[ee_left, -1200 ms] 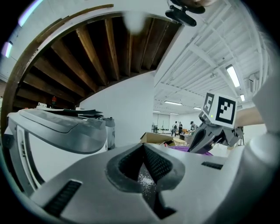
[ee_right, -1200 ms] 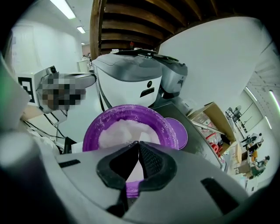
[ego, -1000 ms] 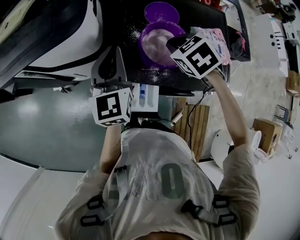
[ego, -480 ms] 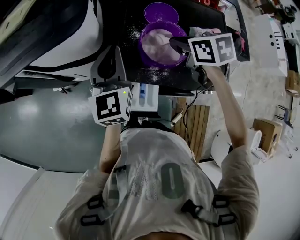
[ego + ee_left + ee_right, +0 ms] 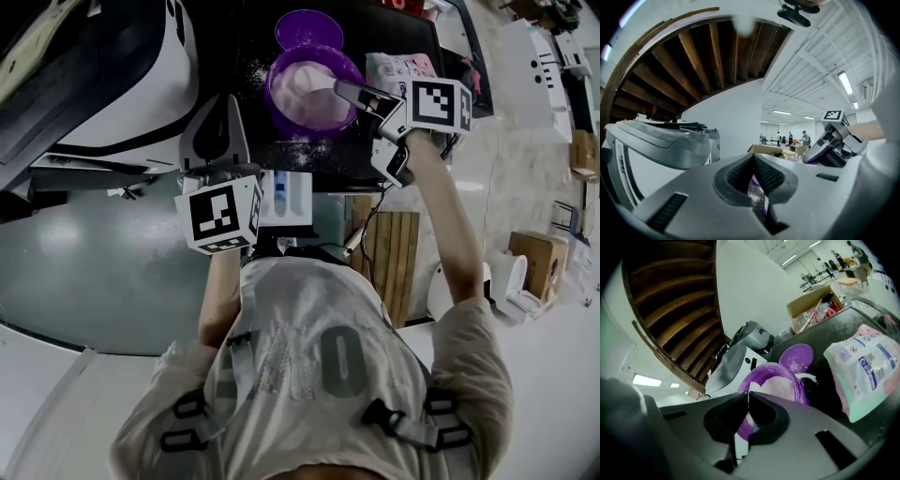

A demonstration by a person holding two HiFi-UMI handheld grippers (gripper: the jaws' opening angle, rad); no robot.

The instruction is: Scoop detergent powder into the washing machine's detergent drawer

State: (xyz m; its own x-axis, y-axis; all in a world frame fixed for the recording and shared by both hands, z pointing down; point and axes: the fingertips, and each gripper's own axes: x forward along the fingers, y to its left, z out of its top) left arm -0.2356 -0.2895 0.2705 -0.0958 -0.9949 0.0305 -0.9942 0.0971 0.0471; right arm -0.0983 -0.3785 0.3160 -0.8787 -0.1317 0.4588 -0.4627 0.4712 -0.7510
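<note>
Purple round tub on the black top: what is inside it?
The purple round plastic tub holds white powder. The fingers of the right gripper, shut on a thin white handle, cover part of the powder; the handle's end is hidden.

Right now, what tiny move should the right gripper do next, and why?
Probably dip the right gripper a little lower into the purple tub. Its jaws are shut on what looks like a thin white scoop, poised at the tub's rim over the white powder. The detergent drawer sits pulled out near the left gripper.
</note>
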